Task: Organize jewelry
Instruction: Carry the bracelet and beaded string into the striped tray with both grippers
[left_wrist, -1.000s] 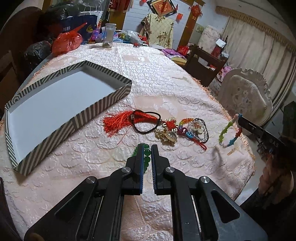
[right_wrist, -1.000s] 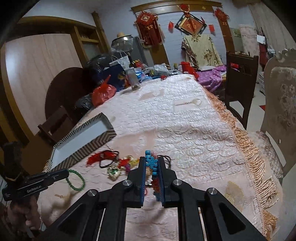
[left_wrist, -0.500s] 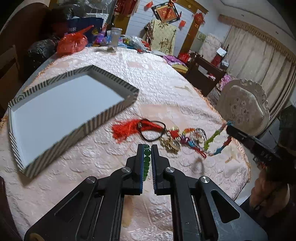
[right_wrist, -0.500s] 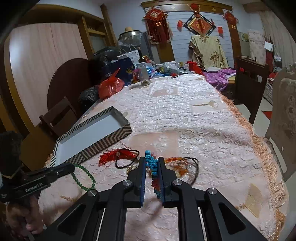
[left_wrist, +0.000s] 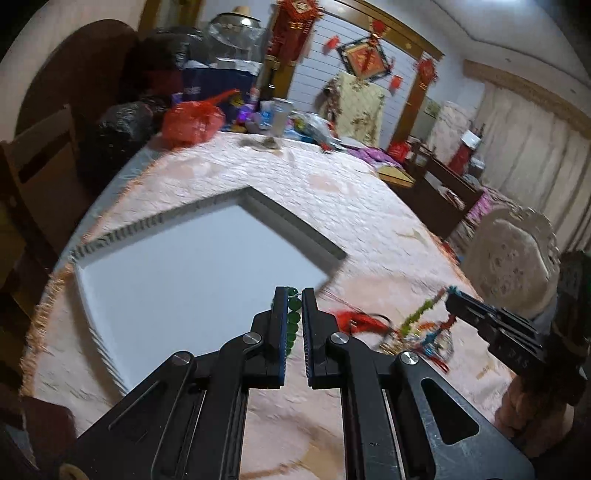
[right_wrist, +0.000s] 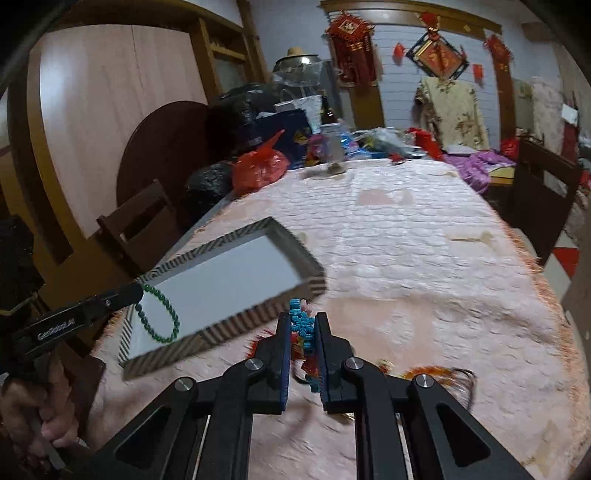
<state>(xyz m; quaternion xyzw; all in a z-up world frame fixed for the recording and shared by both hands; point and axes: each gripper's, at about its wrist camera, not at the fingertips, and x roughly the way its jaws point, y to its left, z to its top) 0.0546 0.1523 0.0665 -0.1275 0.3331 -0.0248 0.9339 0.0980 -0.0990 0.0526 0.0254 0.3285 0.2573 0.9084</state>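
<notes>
Both hands have swung from the jewelry pile toward the striped-rimmed white tray (right_wrist: 221, 288), the left gripper (left_wrist: 294, 295) clamping the green bead bracelet (right_wrist: 159, 317) above it, the right gripper (right_wrist: 303, 317) pinching the multicoloured beaded bracelet (right_wrist: 303, 326) just short of its rim, so drop-off looks imminent

Glossy green beads (right_wrist: 159, 317); quilted cloth (right_wrist: 406, 258); matt black tongs (left_wrist: 294, 310).
</notes>
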